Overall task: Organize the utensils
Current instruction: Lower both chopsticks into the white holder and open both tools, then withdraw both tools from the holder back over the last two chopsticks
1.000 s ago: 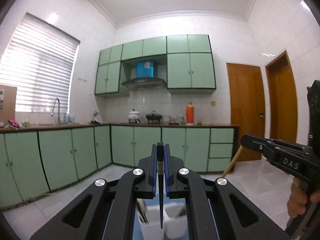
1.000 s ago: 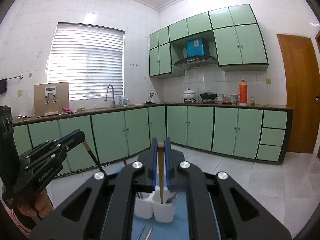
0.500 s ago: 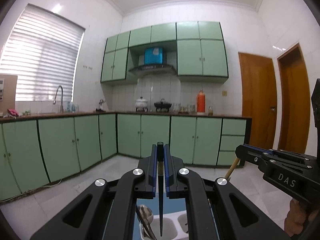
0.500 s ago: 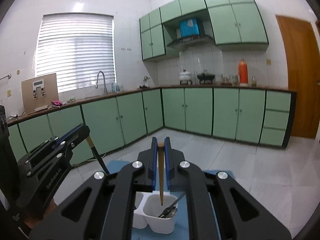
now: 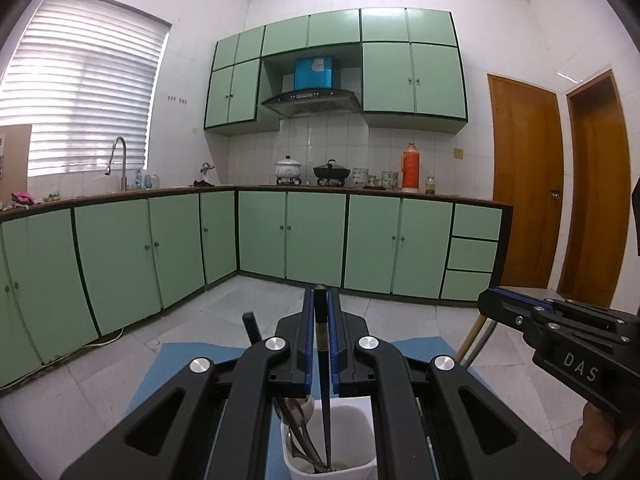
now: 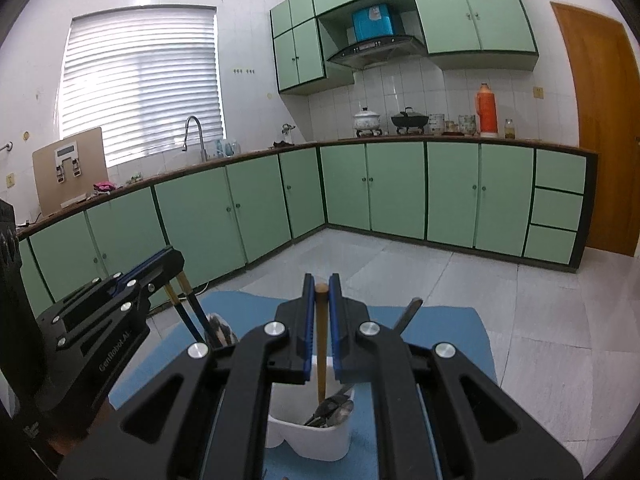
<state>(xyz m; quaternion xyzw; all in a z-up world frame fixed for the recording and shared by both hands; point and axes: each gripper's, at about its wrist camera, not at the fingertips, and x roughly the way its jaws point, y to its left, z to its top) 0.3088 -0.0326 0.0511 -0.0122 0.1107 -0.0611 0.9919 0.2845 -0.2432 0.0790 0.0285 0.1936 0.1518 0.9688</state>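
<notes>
My left gripper (image 5: 320,296) is shut on a dark chopstick (image 5: 325,400) that hangs tip-down into a compartment of the white utensil holder (image 5: 360,464). Metal spoons (image 5: 300,432) stand in the compartment beside it. My right gripper (image 6: 321,280) is shut on a wooden chopstick (image 6: 321,352) whose tip reaches into the holder (image 6: 312,440), just above the spoons (image 6: 332,408). Each view shows the other gripper to the side: the right gripper (image 5: 486,308) with its wooden stick (image 5: 470,340), and the left gripper (image 6: 172,256) with its dark stick (image 6: 188,320).
The holder stands on a blue mat (image 6: 440,340) on a low surface above the white tiled floor. A black stick (image 5: 252,326) and a metal handle (image 6: 408,312) poke up from the holder. Green cabinets (image 5: 312,236) line the far walls.
Both grippers have come down and forward over the holder. The two chopsticks' tips, earlier above the rim, now reach into the compartments. Both grips stay shut.
</notes>
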